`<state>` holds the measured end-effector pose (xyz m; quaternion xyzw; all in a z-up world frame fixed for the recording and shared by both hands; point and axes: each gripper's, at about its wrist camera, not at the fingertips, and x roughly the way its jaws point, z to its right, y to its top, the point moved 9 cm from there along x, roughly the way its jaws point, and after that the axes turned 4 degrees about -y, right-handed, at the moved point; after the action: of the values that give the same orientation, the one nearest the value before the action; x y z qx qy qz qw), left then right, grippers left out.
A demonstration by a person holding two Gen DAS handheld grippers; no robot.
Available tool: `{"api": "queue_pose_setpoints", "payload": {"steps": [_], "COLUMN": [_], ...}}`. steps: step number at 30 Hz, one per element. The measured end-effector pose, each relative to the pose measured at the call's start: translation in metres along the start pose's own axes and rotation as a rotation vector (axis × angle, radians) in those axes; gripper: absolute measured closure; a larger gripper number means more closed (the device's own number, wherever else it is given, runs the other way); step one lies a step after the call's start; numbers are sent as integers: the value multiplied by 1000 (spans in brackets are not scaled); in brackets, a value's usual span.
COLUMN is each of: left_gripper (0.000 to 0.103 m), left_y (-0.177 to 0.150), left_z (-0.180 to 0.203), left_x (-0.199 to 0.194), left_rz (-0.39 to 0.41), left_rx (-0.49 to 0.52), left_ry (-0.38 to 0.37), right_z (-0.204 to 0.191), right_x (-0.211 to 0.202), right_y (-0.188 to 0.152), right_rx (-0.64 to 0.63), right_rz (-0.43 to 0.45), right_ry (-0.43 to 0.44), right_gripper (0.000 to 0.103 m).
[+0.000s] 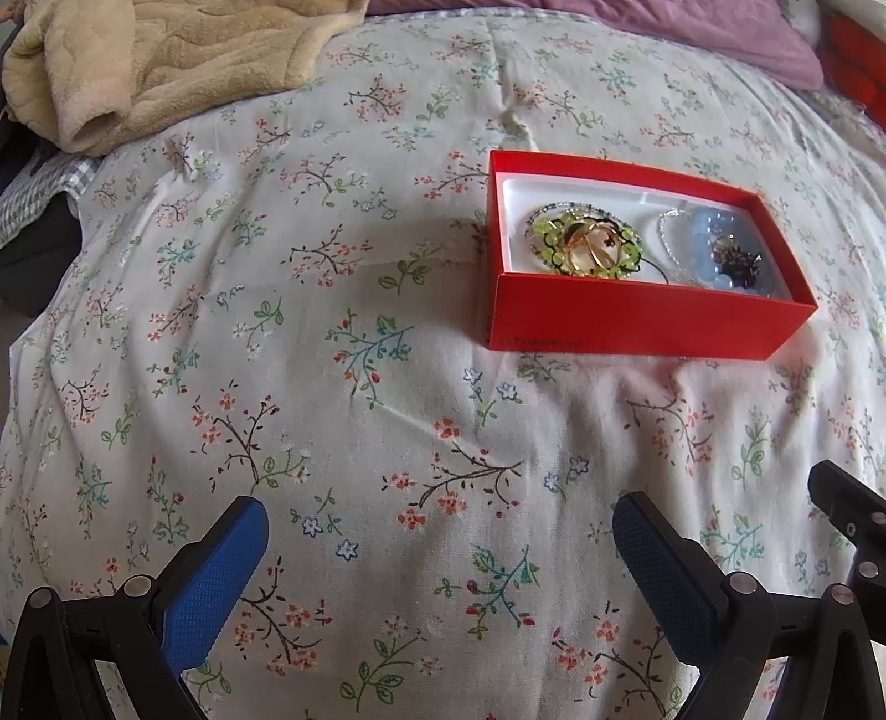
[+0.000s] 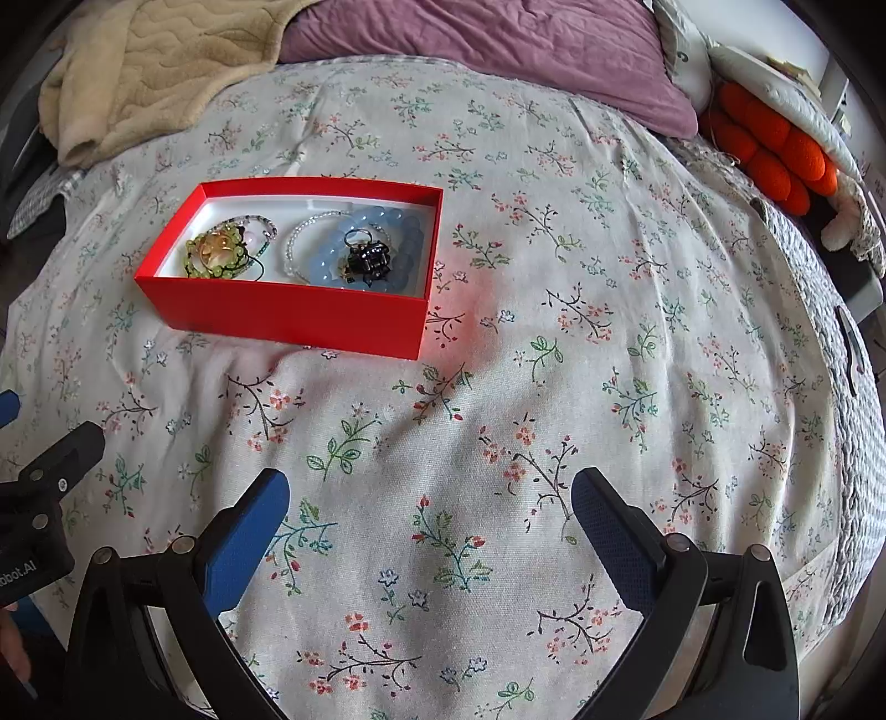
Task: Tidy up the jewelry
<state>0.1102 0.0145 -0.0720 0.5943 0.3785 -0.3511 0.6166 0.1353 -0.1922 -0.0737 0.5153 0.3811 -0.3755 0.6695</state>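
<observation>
While both claws gape empty, red box [image 2: 288, 318] of jewelry centred, orange cushion [image 2: 769, 155] only in right view.

The near wall of the red box [image 1: 637, 324] hides the front strip of its white floor in both wrist views, and the small dark print on that wall is too blurred to read. Under the gold rings [image 1: 595, 243], the green beaded bracelet [image 1: 545, 232] is partly covered; the dark ring cluster [image 2: 368, 260] overlaps the pale blue bead bracelet [image 2: 338, 246]. The beige blanket [image 1: 166, 55] and purple pillow [image 2: 498, 50] run off the top edge. The orange knobbly object [image 2: 769, 149] is half buried under white fabric, so its kind stays unclear.
</observation>
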Motion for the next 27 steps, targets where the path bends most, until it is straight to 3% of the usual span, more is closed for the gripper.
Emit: {"api": "queue_pose_setpoints", "payload": {"steps": [27], "left_gripper": [1], "left_y": [-2], "left_z": [-1], "left_x": [4], "left_rz": [-8], "left_rx": [1], "left_ry": [2], "right_z": [-1], "right_x": [0], "right_y": [-1], "right_rx": [-9], "right_rz": [7], "right_ry": [-10], "right_gripper": [0]}}
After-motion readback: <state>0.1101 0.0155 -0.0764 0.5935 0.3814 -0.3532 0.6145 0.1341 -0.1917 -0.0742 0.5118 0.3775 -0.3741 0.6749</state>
